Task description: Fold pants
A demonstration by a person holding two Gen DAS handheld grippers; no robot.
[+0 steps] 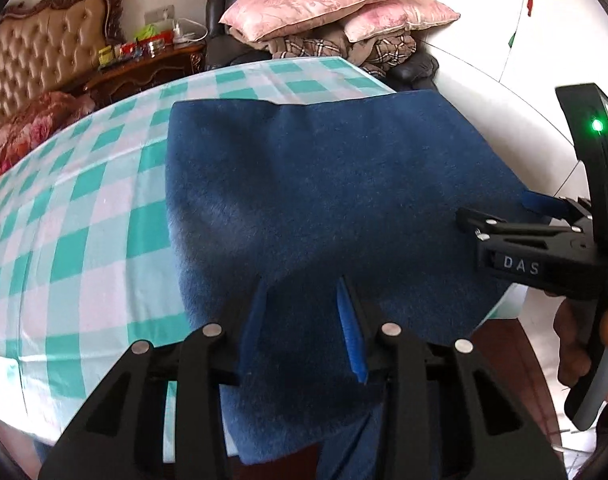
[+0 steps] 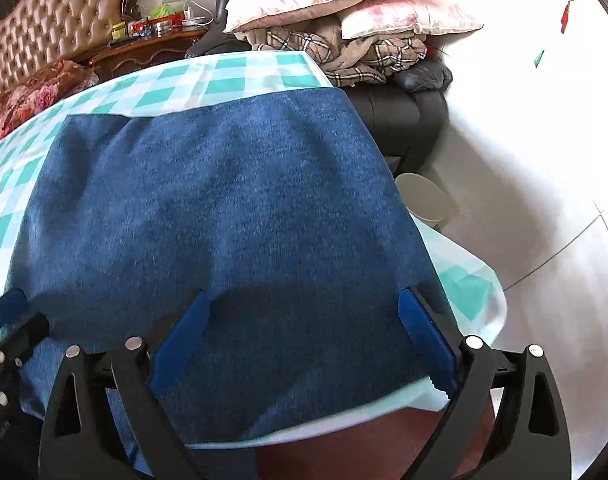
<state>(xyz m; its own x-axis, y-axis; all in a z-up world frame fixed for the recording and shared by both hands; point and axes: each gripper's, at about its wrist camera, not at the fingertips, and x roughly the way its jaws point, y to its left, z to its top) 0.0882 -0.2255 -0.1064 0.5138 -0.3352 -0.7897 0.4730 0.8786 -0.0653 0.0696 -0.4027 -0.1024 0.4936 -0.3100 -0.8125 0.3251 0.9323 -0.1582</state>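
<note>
Pants (image 1: 323, 184) of blue fabric lie spread over the worktop's (image 1: 76, 216) near right corner, draping off its front edge. Left gripper (image 1: 302, 320) hangs above the near hem, jaws parted and empty; right gripper (image 2: 304, 332) beside it, jaws spread wide, also empty.

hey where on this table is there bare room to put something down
Bare checkered tablecloth lies left of the blue pants, with a narrower strip beyond their far edge. The near right side is crowded: pants reach that table edge, with the left gripper and right gripper above them.
</note>
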